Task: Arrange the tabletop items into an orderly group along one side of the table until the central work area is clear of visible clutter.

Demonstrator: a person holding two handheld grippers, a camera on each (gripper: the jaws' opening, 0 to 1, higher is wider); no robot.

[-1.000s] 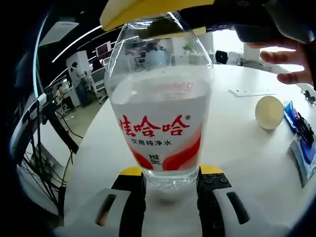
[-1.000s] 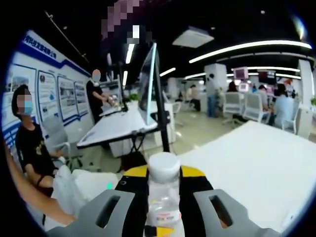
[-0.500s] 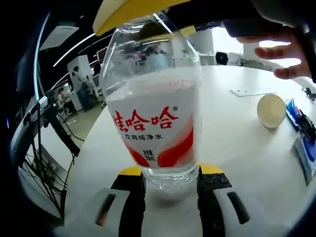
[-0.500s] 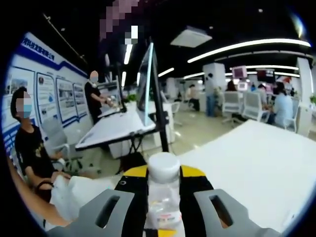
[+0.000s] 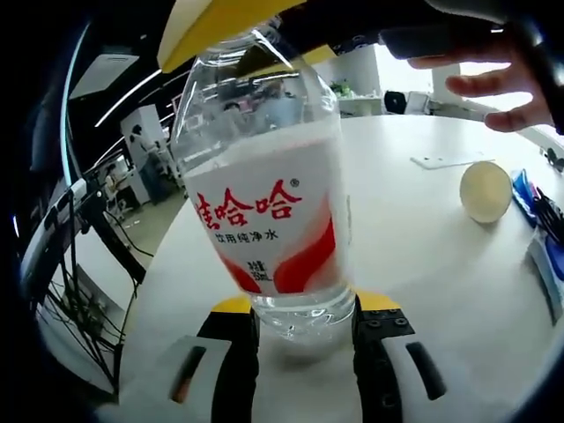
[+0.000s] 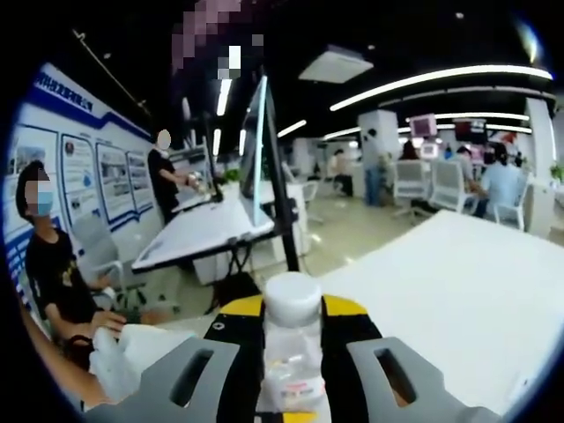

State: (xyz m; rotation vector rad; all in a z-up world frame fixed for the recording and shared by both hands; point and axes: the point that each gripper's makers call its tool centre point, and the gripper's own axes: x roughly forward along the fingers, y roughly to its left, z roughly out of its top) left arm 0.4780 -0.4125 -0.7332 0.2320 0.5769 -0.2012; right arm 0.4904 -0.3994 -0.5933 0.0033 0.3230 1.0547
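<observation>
A clear water bottle (image 5: 264,220) with a white and red label and red lettering stands close in the left gripper view, its top leaning left. My left gripper (image 5: 304,330) is shut on its base, one jaw on each side. The right gripper's yellow-edged jaw (image 5: 220,22) comes in from above at the bottle's neck, and a hand (image 5: 507,84) holds that gripper. In the right gripper view the bottle's white cap (image 6: 293,295) sits between the jaws of my right gripper (image 6: 293,352), which is shut on the neck.
On the white round table (image 5: 423,256) lie a cream ball (image 5: 486,190), a flat white card (image 5: 445,162) and blue packets (image 5: 539,225) at the right edge. Past the table edge (image 6: 458,291) are a seated person (image 6: 53,264), a tilted white board (image 6: 211,229) and office chairs.
In the left gripper view the bottle's top has leaned further left while its base stays between the jaws. The hand above has shifted slightly. The right gripper view is nearly the same.
</observation>
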